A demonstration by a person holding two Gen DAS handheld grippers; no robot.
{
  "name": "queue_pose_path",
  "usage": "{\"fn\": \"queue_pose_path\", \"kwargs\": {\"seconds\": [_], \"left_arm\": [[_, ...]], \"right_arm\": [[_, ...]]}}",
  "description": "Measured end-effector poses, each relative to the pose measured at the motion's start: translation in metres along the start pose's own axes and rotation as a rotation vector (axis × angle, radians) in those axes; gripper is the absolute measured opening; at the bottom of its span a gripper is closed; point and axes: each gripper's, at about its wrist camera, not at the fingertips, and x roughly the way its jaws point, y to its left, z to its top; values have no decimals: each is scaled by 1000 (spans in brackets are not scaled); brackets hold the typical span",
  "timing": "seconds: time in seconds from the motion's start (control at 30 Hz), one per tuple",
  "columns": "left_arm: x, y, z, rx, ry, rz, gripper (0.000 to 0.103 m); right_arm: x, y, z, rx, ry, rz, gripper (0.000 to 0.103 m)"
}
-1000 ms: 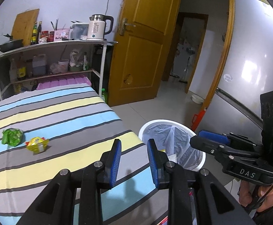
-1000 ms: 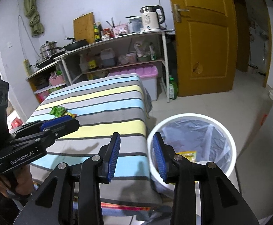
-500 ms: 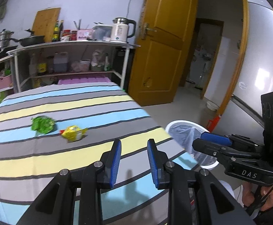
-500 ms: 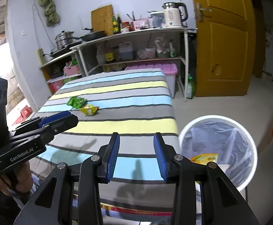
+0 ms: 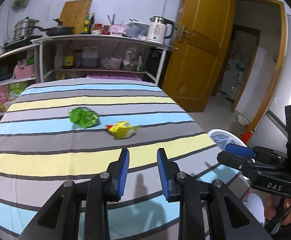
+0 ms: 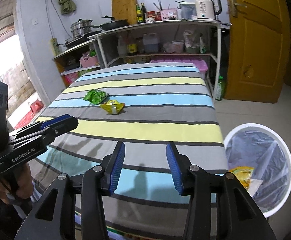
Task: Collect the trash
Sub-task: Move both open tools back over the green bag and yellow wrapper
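The right tool (image 6: 145, 164) is spread wide with nothing between its blue pads; its jaws have just been opening. The left tool (image 5: 143, 170) stands partly open, narrower than the right, and is also empty. Neither tool touches the cloth or any wrapper. Both hover over the near edge of the desk (image 6: 145, 128), which is covered by a striped cloth, and both point down toward it.

Two pieces of trash lie near the middle of the desk: a yellow wrapper (image 6: 113, 106) and, just beside it on the far left, a green wrapper (image 6: 95, 96). They lie close together but appear not to touch. The white bin (image 6: 265, 206), lined with a clear bag, stands on the floor beside the desk's near right corner. A yellow packet (image 6: 242, 173) already lies inside it.

Probable faults from this position:

- Double pick or knock. The wrappers lie close together, so a wide tool descending on the yellow one may push the green one away.
- Slip. Crumpled foil is light and springy, and a shallow pinch may lose it on the way to the bin.
- Cloth snag. Pads driven too low may catch the cloth and drag both wrappers.
- Collision. The two tools work side by side and may cross paths if both reach for the same wrapper.
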Motion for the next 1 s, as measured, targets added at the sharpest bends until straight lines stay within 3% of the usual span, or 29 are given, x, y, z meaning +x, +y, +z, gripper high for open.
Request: {"fn": "queue_pose_path", "kwargs": {"seconds": [0.3, 0.47, 0.67, 1.0], "left_arm": [[1, 33, -1, -45, 2, 57, 28], [0, 51, 4, -63, -6, 95, 28], [-4, 73, 13, -84, -29, 134, 29], [-3, 98, 16, -118, -35, 153, 34]], "right_arm": [[27, 22, 12, -53, 24, 44, 46], [46, 34, 23, -77, 41, 78, 55], [74, 48, 39, -105, 60, 97, 55], [124, 68, 63, -165, 92, 105, 61]]}}
